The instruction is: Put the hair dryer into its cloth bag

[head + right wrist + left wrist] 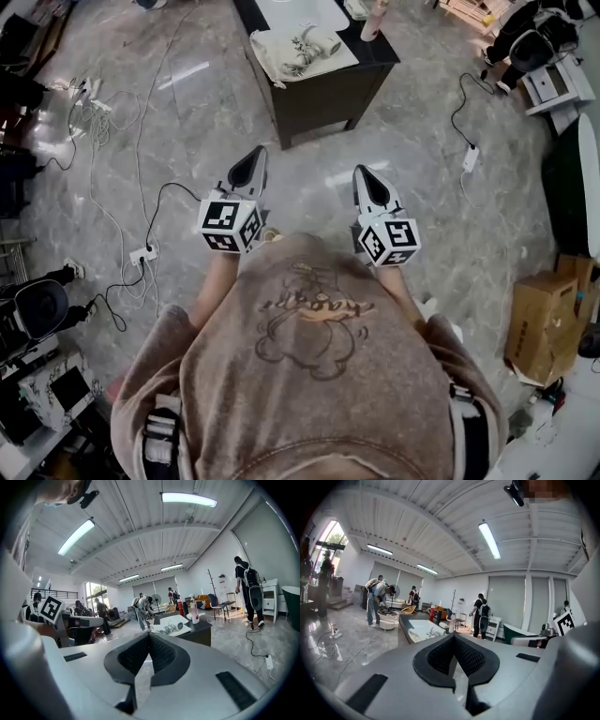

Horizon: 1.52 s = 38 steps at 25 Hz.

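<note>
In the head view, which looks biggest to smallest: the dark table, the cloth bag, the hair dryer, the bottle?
1. dark table
2. cloth bag
3. hair dryer and bottle: they look about alike, too close to rank.

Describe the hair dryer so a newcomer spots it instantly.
Look at the dark table ahead of the person. A cream cloth bag lies on its near end, and the hair dryer lies on that bag: pale with a round barrel, unlike the upright bottle to its right.
</note>
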Each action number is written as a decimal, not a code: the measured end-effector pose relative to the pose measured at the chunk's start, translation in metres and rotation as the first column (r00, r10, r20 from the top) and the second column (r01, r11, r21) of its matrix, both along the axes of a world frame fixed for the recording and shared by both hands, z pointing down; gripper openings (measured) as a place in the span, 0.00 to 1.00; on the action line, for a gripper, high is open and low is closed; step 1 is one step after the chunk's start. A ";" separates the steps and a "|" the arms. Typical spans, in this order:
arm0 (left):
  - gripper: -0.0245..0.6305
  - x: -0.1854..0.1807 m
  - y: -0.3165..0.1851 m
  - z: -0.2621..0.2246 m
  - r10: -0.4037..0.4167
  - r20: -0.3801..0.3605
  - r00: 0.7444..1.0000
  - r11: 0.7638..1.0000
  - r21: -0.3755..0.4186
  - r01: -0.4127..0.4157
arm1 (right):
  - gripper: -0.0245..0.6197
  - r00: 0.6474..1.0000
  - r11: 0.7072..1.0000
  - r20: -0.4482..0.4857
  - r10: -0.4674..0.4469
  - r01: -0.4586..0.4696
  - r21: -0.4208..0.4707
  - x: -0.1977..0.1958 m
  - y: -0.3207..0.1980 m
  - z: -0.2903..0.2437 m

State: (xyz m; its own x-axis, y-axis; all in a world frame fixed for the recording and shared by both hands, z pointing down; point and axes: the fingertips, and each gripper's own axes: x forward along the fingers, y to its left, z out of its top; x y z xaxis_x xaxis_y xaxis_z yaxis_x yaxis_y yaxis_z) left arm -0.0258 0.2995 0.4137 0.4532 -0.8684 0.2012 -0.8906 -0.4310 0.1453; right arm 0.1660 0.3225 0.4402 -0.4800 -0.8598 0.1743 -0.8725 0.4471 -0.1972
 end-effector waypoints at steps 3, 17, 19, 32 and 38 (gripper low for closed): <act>0.06 0.006 -0.002 0.005 -0.020 -0.004 1.000 1.000 -0.002 0.020 | 0.04 1.000 1.000 -0.003 -0.012 0.012 -0.020 0.008 -0.006 0.011; 0.06 -0.005 -0.052 0.005 -0.115 0.026 0.993 0.993 0.022 0.114 | 0.04 0.993 0.992 -0.005 -0.119 0.119 -0.035 -0.001 -0.062 0.021; 0.07 -0.010 -0.067 0.008 -0.113 0.025 0.993 0.993 0.018 0.113 | 0.04 0.993 0.993 -0.005 -0.116 0.115 -0.040 -0.005 -0.078 0.025; 0.06 -0.047 -0.217 0.000 -0.012 0.015 1.000 1.000 0.018 0.011 | 0.04 0.999 0.999 -0.022 -0.043 0.043 -0.022 -0.046 -0.229 0.010; 0.06 -0.060 -0.285 -0.010 0.050 0.009 0.999 0.999 0.012 -0.050 | 0.04 1.000 1.000 -0.022 -0.009 0.009 -0.023 -0.070 -0.289 -0.001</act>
